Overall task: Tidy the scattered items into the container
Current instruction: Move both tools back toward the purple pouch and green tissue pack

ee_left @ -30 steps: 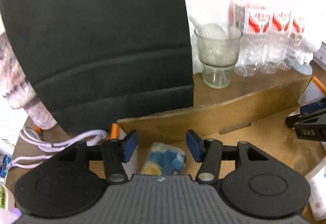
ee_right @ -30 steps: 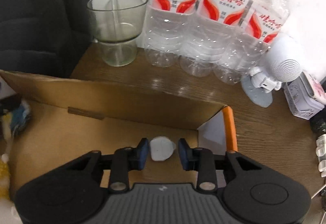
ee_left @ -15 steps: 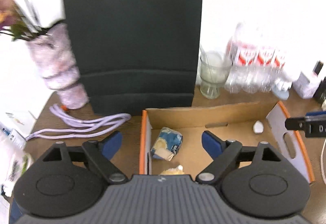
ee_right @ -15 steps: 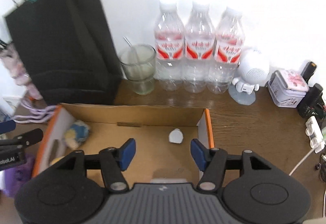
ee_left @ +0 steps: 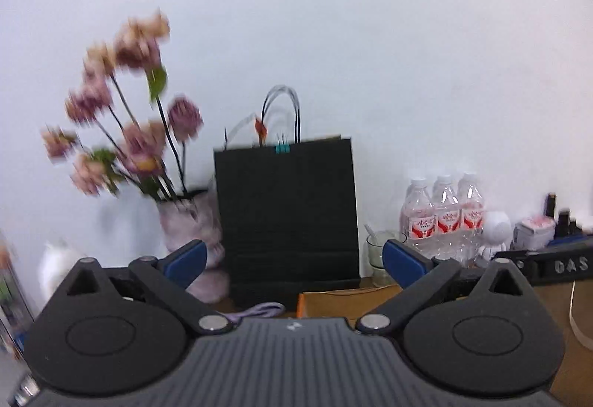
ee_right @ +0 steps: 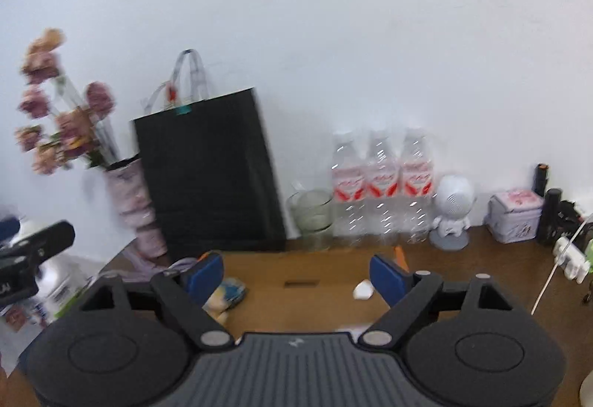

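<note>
Now | cardboard box (ee_right: 296, 272): blue-yellow packet (ee_right: 228, 292), white bit (ee_right: 363, 290) inside | both claws opening, nothing between.

Beyond the blue pads (ee_right: 205, 275) sits a brown cardboard box (ee_right: 296, 299) holding a blue-and-yellow packet (ee_right: 228, 294) and a white piece (ee_right: 363, 290); farther back, a black bag (ee_right: 207, 170), red-labelled clear bottles (ee_right: 380, 184) and pink flowers (ee_left: 122, 118).

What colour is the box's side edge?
Orange edge on the brown cardboard box, clearest in the right wrist view.

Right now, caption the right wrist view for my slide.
Right tongs opening, empty, above the cardboard box holding a white piece and blue-yellow packet.
</note>
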A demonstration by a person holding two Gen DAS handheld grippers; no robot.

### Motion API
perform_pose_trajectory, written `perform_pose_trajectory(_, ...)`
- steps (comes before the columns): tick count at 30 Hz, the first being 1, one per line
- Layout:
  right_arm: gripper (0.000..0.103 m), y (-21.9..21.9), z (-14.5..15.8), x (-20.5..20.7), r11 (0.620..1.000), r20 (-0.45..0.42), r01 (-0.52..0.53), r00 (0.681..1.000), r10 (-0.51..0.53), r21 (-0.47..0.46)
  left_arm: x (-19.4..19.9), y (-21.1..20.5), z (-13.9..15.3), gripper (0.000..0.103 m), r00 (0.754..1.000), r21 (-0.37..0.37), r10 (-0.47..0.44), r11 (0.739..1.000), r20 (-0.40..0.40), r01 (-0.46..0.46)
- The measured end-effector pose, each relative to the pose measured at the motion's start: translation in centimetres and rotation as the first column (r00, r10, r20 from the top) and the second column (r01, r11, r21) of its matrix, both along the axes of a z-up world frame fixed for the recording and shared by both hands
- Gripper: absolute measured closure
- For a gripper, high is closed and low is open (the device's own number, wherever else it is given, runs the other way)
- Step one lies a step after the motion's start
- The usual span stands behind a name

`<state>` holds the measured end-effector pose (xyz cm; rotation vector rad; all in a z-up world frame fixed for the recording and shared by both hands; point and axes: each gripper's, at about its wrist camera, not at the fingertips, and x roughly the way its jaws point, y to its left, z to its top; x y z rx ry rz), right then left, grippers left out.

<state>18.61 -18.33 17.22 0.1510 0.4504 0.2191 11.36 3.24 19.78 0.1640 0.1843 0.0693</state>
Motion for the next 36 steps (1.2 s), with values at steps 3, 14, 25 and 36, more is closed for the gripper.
perform_pose_trajectory(3, 0.016, 0.3, -1.4, -3.4, 0.999, 0.012, -0.027, 1.0, 0.026, 0.02, -5.1, -0.4, -1.1, 0.0, 0.998, 0.041, 0.002, 0.999, 0.06, -0.005)
perform_pose_trajectory(14, 0.014, 0.9, -8.4, -16.2, 0.994, -0.028, -0.096, 0.995, 0.098, 0.044, -14.7, -0.2, -8.3, 0.0, 0.999, -0.083, 0.027, 0.996, -0.018, -0.029)
perform_pose_trajectory(25, 0.014, 0.8, -11.0, -19.2, 0.998, -0.006, -0.047, 0.999, 0.047, -0.04, -14.5, -0.2, -13.3, 0.0, 0.986, -0.191, -0.032, 0.982, -0.166, 0.0)
perform_pose_trajectory(36, 0.013, 0.4, -12.4, -17.1, 0.997, -0.055, -0.03, 0.998, 0.026, -0.071, -7.9, 5.5, -15.3, 0.0, 0.954, -0.244, -0.111, 0.969, -0.278, 0.042)
